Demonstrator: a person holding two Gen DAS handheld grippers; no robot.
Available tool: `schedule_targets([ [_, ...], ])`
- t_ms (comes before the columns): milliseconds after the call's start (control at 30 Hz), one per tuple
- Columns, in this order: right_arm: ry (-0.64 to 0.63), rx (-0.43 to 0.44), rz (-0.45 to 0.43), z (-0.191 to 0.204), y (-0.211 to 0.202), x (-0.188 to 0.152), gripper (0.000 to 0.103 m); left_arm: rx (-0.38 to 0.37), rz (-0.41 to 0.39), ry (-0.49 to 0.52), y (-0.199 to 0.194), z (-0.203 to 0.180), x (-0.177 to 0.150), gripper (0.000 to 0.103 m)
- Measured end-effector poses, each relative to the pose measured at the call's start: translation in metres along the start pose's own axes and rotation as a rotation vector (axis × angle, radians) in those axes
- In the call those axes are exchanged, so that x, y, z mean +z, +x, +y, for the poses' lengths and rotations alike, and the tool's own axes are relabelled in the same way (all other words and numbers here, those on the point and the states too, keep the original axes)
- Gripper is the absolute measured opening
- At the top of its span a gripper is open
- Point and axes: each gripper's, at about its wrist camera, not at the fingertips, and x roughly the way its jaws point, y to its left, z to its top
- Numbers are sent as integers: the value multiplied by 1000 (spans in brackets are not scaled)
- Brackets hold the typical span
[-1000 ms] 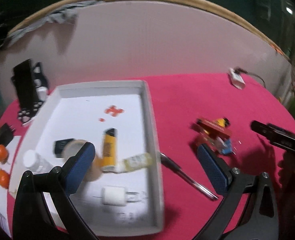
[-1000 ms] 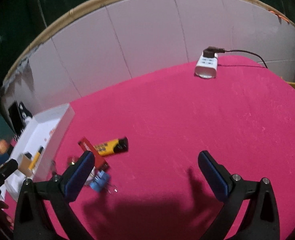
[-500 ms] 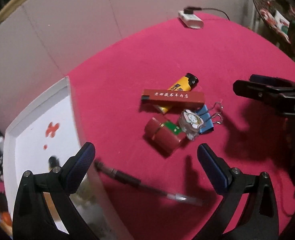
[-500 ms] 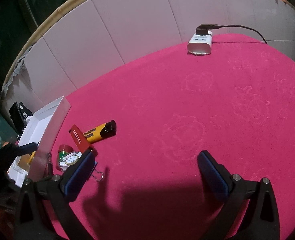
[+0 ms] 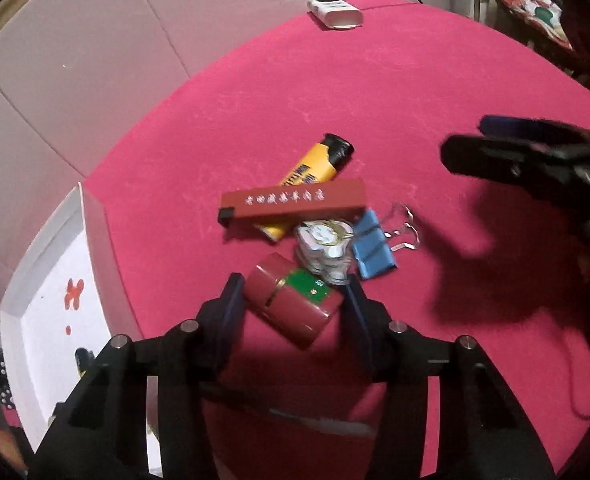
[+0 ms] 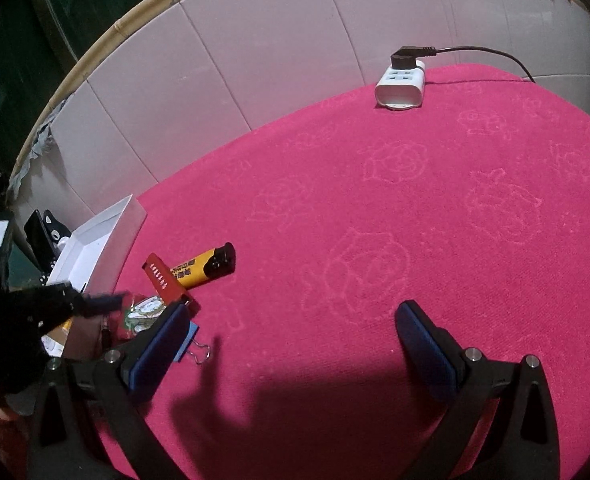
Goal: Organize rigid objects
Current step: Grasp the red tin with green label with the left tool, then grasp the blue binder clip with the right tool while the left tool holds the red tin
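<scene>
A heap of small things lies on the pink cloth: a dark red box with a green label point(image 5: 293, 307), a long red bar point(image 5: 292, 202), a yellow lighter point(image 5: 309, 176), a cartoon-printed tape roll point(image 5: 327, 246) and a blue binder clip point(image 5: 373, 245). My left gripper point(image 5: 293, 312) has its two pads on either side of the red box, touching it. The white tray point(image 5: 95, 236) stands to the left. My right gripper point(image 6: 291, 346) is open and empty above bare cloth, right of the heap, where the lighter point(image 6: 205, 266) and bar point(image 6: 165, 282) also show.
A white power strip point(image 6: 400, 86) with a black plug and cord sits at the table's far edge by the tiled wall. A pen point(image 5: 255, 402) lies under my left gripper. Black and white things point(image 6: 47, 236) stand behind the tray.
My left gripper has swung from the tray over to the heap, come down and narrowed around the red box. My right gripper has shifted slightly and stays open.
</scene>
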Motion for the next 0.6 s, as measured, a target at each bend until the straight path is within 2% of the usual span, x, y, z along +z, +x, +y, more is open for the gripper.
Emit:
schedule_targets([
  [200,4,2,-2,1,-1,0,103,-82,-28,-29,-17,-19,-22,49],
  [333,13,14,-6,-1,-2,0,103,-124,-89,-113,-36,-22,-42,49],
  [467,5,6,-3,1,-2,0,103,-140,-183,-225,-71,-6,-59,49],
  [600,-101,-15,39,21,2,-5,103,-95,-252,-321,-101,24,-79,49],
])
